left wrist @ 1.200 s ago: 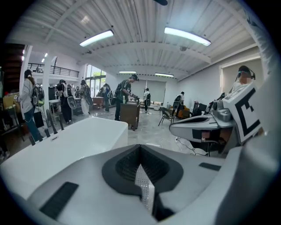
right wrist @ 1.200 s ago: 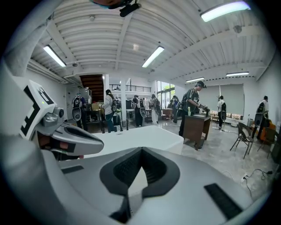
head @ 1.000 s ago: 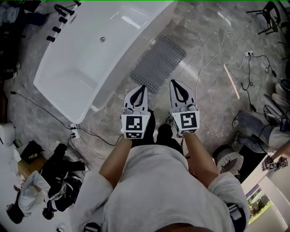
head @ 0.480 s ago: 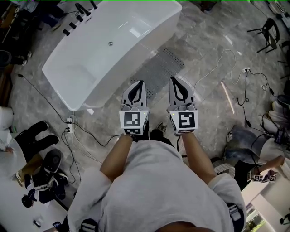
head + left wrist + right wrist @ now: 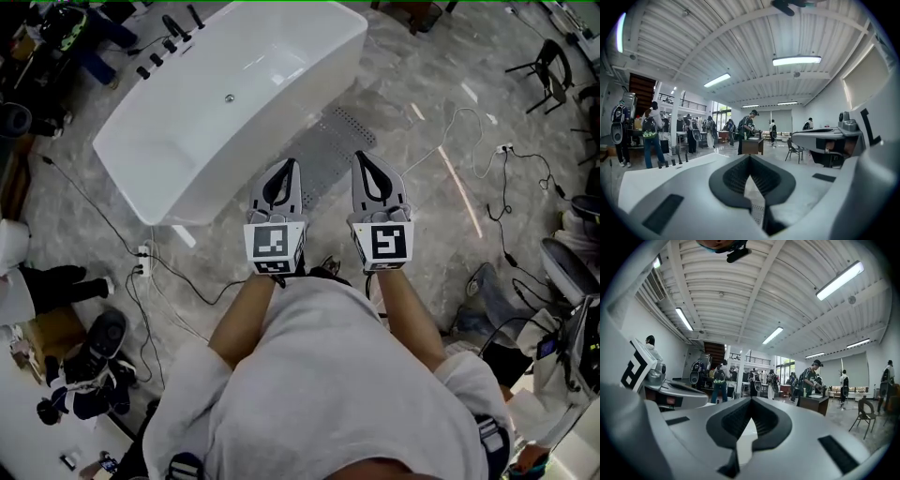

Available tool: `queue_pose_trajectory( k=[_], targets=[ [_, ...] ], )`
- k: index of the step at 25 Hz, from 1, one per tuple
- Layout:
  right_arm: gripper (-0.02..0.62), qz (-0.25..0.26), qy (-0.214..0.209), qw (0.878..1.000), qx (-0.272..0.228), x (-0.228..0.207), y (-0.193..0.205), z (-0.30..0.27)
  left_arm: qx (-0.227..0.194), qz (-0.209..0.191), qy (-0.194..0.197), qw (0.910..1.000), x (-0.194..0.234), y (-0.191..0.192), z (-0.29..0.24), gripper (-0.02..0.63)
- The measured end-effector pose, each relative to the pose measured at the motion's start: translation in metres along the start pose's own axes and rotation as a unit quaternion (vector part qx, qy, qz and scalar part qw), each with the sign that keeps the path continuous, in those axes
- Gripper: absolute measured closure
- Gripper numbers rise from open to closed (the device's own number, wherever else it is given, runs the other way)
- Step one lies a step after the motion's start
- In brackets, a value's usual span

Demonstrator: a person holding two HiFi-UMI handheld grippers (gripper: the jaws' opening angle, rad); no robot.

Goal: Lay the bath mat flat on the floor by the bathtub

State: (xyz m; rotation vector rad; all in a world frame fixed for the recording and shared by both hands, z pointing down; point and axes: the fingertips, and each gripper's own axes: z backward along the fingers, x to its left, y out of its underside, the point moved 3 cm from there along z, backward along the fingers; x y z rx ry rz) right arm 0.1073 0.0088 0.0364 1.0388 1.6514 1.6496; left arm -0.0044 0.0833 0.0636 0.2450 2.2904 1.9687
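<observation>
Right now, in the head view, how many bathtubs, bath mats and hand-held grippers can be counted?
bathtub: 1
bath mat: 1
grippers: 2 (left gripper, right gripper)
Total: 4

White power strip [image 5: 143,260]; black chair [image 5: 542,64]; dark heap [image 5: 89,361], perhaps bags.
</observation>
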Motion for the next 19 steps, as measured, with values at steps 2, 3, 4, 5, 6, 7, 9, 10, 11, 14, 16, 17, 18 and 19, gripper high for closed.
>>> queue_pose_trajectory(
  k=[2, 3, 4, 5, 6, 7, 9, 10, 11, 14, 16, 17, 18, 19],
  targets=[
    [0.589, 0.003, 0.003, 1.0, -0.007, 0.002, -0.007, 0.002, -0.013, -0.003, 0.002, 0.9999, 0.001, -0.007, 0.004, 0.595],
    [0.589, 0.004, 0.004, 1.0, -0.009, 0.002, -0.009, 0.005, -0.018, -0.005, 0.003, 0.9998, 0.0, -0.01, 0.007, 0.595],
    [0.589, 0.004, 0.004, 1.0, -0.01, 0.002, -0.01, 0.009, -0.022, -0.006, 0.003, 0.9997, -0.004, -0.012, 0.009, 0.595],
    [0.589, 0.003, 0.003, 1.0, -0.011, 0.001, -0.01, 0.013, -0.026, -0.008, 0.003, 0.9996, -0.008, -0.014, 0.012, 0.595],
    [0.589, 0.002, 0.001, 1.0, -0.012, 0.0, -0.009, 0.016, -0.03, -0.011, 0.003, 0.9995, -0.013, -0.015, 0.014, 0.595],
    [0.589, 0.001, 0.0, 1.0, -0.014, -0.001, -0.01, 0.019, -0.033, -0.012, 0.003, 0.9994, -0.017, -0.016, 0.015, 0.595],
    [0.589, 0.001, -0.001, 1.0, -0.017, -0.005, -0.011, 0.026, -0.037, -0.014, 0.004, 0.9992, -0.025, -0.018, 0.017, 0.595],
    [0.589, 0.002, -0.002, 1.0, -0.019, -0.007, -0.011, 0.03, -0.037, -0.015, 0.004, 0.9992, -0.029, -0.019, 0.019, 0.595],
    [0.589, 0.002, -0.004, 1.0, -0.019, -0.008, -0.01, 0.034, -0.037, -0.016, 0.002, 0.9992, -0.033, -0.018, 0.021, 0.595],
    [0.589, -0.002, -0.007, 1.0, -0.019, -0.006, -0.007, 0.041, -0.033, -0.017, -0.003, 0.9993, -0.034, -0.014, 0.028, 0.595],
    [0.589, -0.007, -0.007, 1.0, -0.018, -0.004, -0.005, 0.041, -0.029, -0.017, -0.006, 0.9994, -0.032, -0.012, 0.03, 0.595],
    [0.589, -0.008, -0.007, 1.0, -0.016, -0.005, -0.004, 0.041, -0.027, -0.017, -0.007, 0.9995, -0.032, -0.012, 0.029, 0.595],
    [0.589, -0.008, -0.007, 1.0, -0.015, -0.006, -0.003, 0.04, -0.025, -0.017, -0.007, 0.9995, -0.031, -0.012, 0.029, 0.595],
    [0.589, -0.009, -0.007, 1.0, -0.013, -0.007, -0.002, 0.04, -0.024, -0.017, -0.008, 0.9995, -0.031, -0.012, 0.028, 0.595]
  ],
)
